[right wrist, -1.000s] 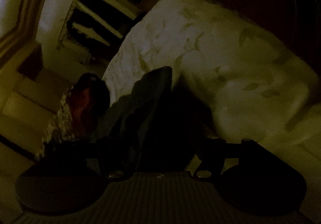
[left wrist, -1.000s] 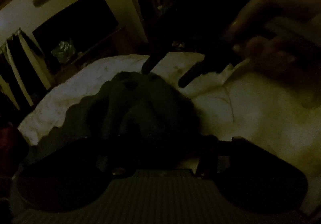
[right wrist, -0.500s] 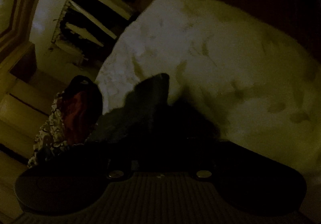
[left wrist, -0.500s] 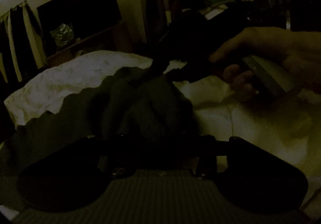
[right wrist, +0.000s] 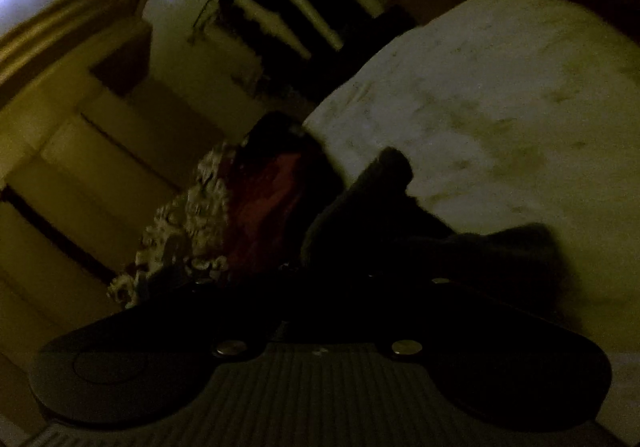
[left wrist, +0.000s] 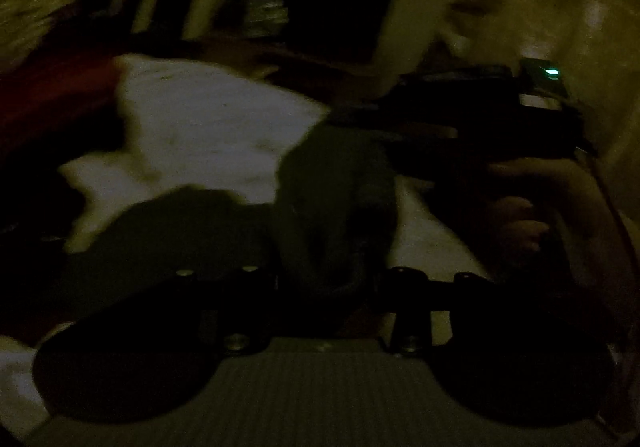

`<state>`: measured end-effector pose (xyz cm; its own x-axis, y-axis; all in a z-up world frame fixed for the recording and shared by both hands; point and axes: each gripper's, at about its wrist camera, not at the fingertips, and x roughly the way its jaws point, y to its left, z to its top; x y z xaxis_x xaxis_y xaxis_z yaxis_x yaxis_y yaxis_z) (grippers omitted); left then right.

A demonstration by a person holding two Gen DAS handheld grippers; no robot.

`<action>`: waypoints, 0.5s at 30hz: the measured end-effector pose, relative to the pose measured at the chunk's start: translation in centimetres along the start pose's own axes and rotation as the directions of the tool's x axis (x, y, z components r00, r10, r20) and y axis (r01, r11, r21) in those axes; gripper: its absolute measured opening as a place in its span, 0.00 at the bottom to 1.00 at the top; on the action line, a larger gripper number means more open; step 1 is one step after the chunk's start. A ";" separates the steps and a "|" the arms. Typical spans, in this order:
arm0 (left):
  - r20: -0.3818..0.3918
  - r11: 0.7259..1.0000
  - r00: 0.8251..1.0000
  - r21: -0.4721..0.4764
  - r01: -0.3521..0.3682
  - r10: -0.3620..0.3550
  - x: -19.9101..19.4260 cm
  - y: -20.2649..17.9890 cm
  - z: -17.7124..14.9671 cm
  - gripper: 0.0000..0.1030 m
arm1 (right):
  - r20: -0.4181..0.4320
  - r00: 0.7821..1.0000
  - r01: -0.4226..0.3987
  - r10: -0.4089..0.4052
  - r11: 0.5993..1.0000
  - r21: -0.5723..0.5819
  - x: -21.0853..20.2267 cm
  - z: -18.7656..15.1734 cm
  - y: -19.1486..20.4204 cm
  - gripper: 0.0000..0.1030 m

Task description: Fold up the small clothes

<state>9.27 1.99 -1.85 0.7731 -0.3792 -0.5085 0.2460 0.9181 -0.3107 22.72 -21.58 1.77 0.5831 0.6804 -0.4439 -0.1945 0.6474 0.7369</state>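
Note:
The room is very dark. A small dark garment (left wrist: 332, 203) hangs bunched above a pale bedsheet (left wrist: 200, 127). My left gripper (left wrist: 328, 279) is shut on its near part. My right gripper (left wrist: 360, 127) comes in from the right, held by a hand (left wrist: 532, 207), and is shut on the garment's upper edge. In the right wrist view the garment (right wrist: 384, 215) fills the space between my right gripper's fingers (right wrist: 340, 287), which are lost in the dark, and trails over the sheet (right wrist: 500, 87).
A pile of red and patterned clothes (right wrist: 240, 207) lies at the bed's left edge. A shelf unit (right wrist: 288, 7) and a wall stand beyond. A dark opening with a shiny bag (left wrist: 264, 13) is behind the bed.
Both grippers have lifted and swung with the garment. The right gripper, open above the cloth a second ago, closed on its upper edge and now sits level to the right.

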 end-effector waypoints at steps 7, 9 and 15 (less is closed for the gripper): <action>-0.057 0.978 0.988 -0.145 -0.153 0.146 1.1 10.4 -0.2 0.35 | -0.105 0.986 0.111 -0.126 0.983 -0.144 11.6 -2.0 4.0 0.32; -0.074 0.974 0.986 -0.163 -0.158 0.148 1.6 11.7 -0.4 0.35 | -0.108 0.979 0.150 -0.173 0.971 -0.188 13.8 -2.9 4.2 0.32; -0.108 0.957 0.965 -0.143 -0.253 0.239 3.2 13.4 -1.2 0.54 | -0.139 0.964 0.190 -0.227 0.952 -0.240 17.8 -4.1 3.7 0.35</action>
<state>14.34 12.89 -8.63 0.7419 -0.1590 -0.6513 -0.0434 0.9580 -0.2833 29.18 -5.68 -5.47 0.4962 0.5564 -0.6664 -0.2637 0.8279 0.4949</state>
